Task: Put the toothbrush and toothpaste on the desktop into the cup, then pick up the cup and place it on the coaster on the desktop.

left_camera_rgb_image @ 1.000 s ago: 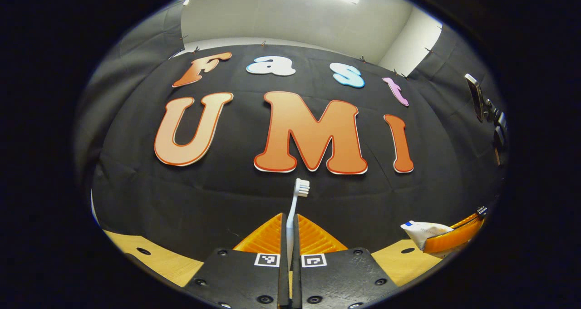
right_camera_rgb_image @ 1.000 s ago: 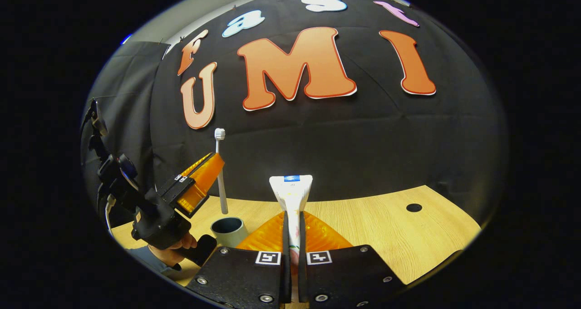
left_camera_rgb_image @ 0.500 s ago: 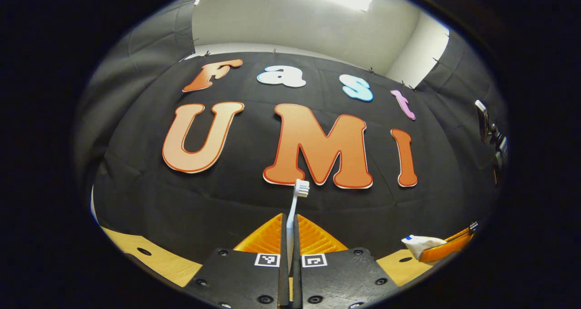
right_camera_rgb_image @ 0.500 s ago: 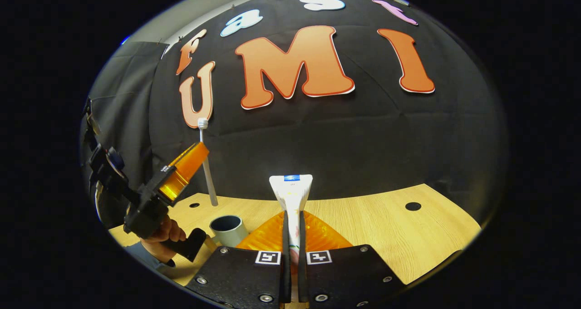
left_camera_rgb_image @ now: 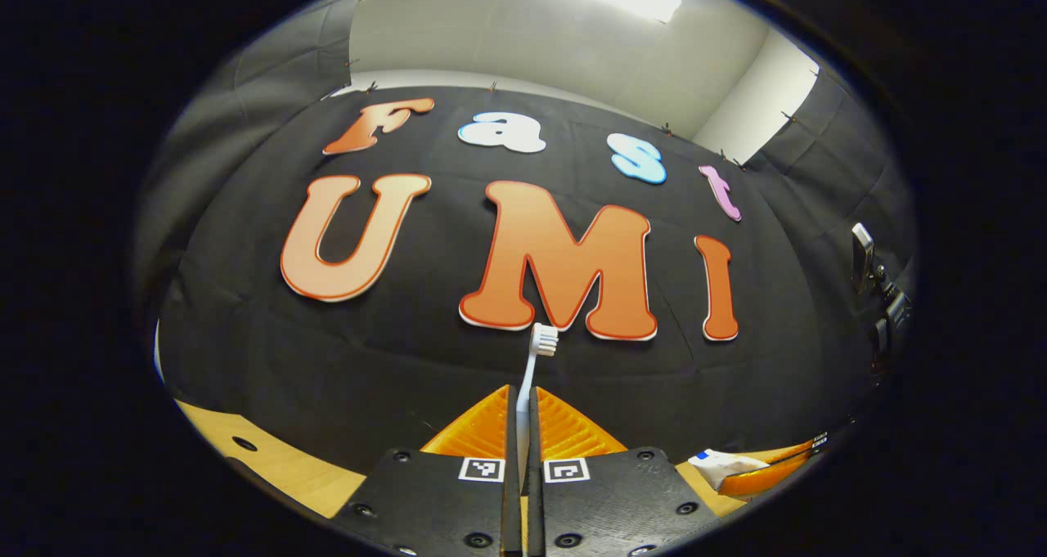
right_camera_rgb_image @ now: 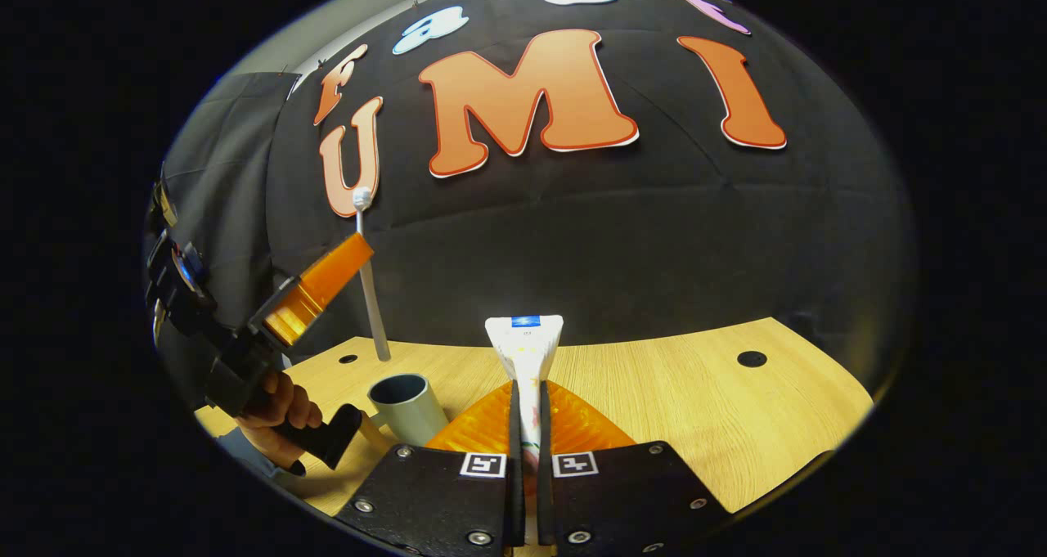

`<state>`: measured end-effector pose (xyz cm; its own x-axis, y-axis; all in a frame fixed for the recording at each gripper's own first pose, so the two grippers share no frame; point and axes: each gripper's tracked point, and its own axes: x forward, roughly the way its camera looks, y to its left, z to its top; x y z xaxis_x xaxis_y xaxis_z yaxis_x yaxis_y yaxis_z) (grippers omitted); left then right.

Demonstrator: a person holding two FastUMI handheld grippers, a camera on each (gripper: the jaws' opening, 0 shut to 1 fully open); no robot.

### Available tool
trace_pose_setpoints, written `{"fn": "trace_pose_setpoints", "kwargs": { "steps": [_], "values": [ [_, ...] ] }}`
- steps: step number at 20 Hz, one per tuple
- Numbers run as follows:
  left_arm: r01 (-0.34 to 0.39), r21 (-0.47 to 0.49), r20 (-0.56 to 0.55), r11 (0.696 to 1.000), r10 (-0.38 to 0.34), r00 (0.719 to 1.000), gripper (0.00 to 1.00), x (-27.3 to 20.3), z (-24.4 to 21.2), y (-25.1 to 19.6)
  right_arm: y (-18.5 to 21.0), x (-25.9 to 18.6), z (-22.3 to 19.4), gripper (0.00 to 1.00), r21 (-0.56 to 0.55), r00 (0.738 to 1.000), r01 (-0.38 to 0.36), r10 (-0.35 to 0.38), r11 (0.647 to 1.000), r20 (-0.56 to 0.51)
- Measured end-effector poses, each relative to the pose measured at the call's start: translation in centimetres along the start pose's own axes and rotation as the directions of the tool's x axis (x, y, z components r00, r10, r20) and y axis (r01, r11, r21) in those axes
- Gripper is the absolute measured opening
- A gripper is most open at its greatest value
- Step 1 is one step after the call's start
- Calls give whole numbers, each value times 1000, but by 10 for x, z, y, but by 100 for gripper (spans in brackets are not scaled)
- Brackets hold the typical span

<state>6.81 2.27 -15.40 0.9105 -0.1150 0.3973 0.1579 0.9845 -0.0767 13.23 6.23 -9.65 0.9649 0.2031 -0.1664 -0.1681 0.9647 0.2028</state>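
Observation:
In the left gripper view, my left gripper (left_camera_rgb_image: 523, 406) is shut on a white toothbrush (left_camera_rgb_image: 541, 343) that stands bristles-up between the fingers. My right gripper (right_camera_rgb_image: 527, 397) is shut on a white toothpaste tube (right_camera_rgb_image: 523, 346), flat crimped end up. A grey-green cup (right_camera_rgb_image: 406, 403) stands open-mouthed on the wooden desktop (right_camera_rgb_image: 695, 410), just left of the right gripper. In the right gripper view the left gripper (right_camera_rgb_image: 321, 289) hangs above and left of the cup, holding the toothbrush (right_camera_rgb_image: 368, 283) nearly upright with its lower end in the air behind the cup. The left gripper view catches the right gripper (left_camera_rgb_image: 769, 477) with the toothpaste (left_camera_rgb_image: 724, 467) at lower right.
A person's hand (right_camera_rgb_image: 278, 406) grips the left gripper's handle, close beside the cup. The desktop has round holes, one at the right (right_camera_rgb_image: 751, 359) and one behind the cup (right_camera_rgb_image: 348, 359). Black cloth walls the booth behind the desk.
The left gripper has carried the toothbrush up and to the left, from over the cup to behind it. The right gripper holds the toothpaste almost still.

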Motion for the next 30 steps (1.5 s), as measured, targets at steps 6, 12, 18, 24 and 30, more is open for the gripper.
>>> {"fn": "trace_pose_setpoints", "kwargs": {
  "steps": [6, 12, 18, 24, 30],
  "values": [
    [-8, 8, -86, 1000, 9, 996, 3, -3, -29, -1, -1, -1, -2, 6, -3, 1000, -6, 6, 1000, -3],
    [-38, 0, -155, 999, 37, 987, 3, -9, -54, 10, -1, 1, -7, 6, 8, 1000, -9, 10, 1000, -19],
    [-57, -6, -227, 998, 54, 972, 3, -16, -81, 15, 3, -4, 2, 6, 1, 1000, -9, 9, 1000, -6],
    [-80, -9, -306, 997, 73, 949, 4, -28, -101, 20, 12, -25, 29, 6, -17, 999, -4, 5, 1000, 41],
    [-72, 5, -373, 997, 69, 925, 7, -37, -105, 20, 25, -38, 57, 7, -22, 996, -14, 16, 1000, 89]
  ]
}}
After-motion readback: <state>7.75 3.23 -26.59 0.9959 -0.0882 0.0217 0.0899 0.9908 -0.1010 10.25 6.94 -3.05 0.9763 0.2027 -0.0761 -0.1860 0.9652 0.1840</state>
